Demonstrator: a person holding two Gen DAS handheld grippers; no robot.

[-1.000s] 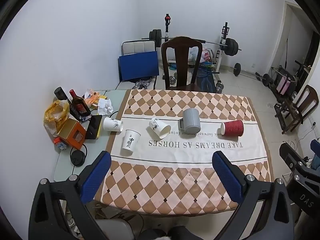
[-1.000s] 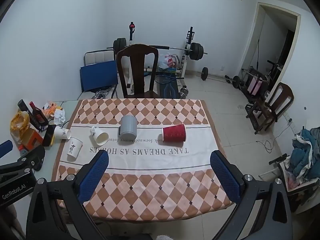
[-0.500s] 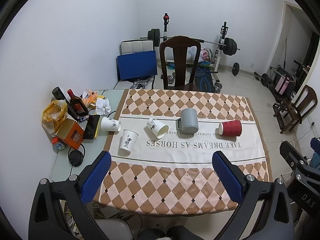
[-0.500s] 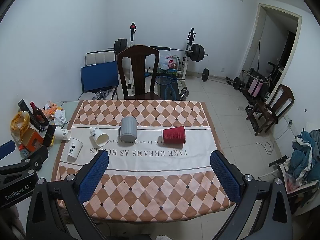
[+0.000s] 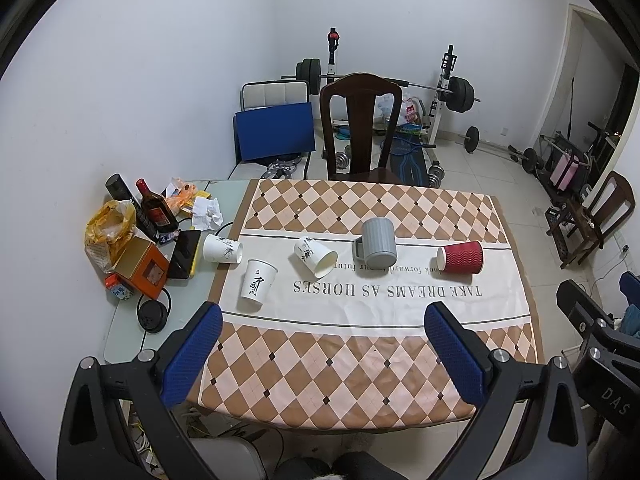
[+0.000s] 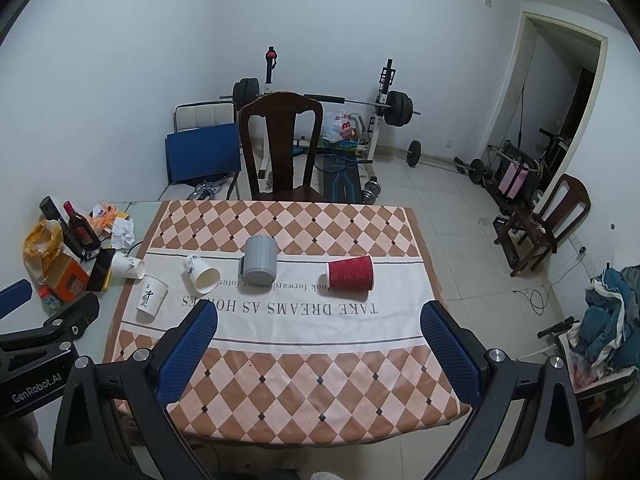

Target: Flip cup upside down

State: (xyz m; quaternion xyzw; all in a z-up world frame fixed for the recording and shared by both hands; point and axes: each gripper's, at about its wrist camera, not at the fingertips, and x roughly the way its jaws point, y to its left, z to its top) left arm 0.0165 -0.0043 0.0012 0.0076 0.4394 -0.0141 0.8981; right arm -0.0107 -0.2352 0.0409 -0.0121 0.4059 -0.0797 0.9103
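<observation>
Several cups sit on the checkered tablecloth. A red ribbed paper cup lies on its side at the right. A grey mug lies mid-table. A white paper cup lies on its side, another white cup lies at the cloth's left edge, and a third white cup stands upright. My left gripper and right gripper are both open and empty, high above the table's near edge.
Bottles, a yellow bag, an orange box, a phone and crumpled paper clutter the table's left strip. A dark wooden chair stands at the far side. Gym weights stand behind.
Both views have drifted back slightly, so the table looks a little smaller and farther. The cups have not moved. Both grippers stay open.
</observation>
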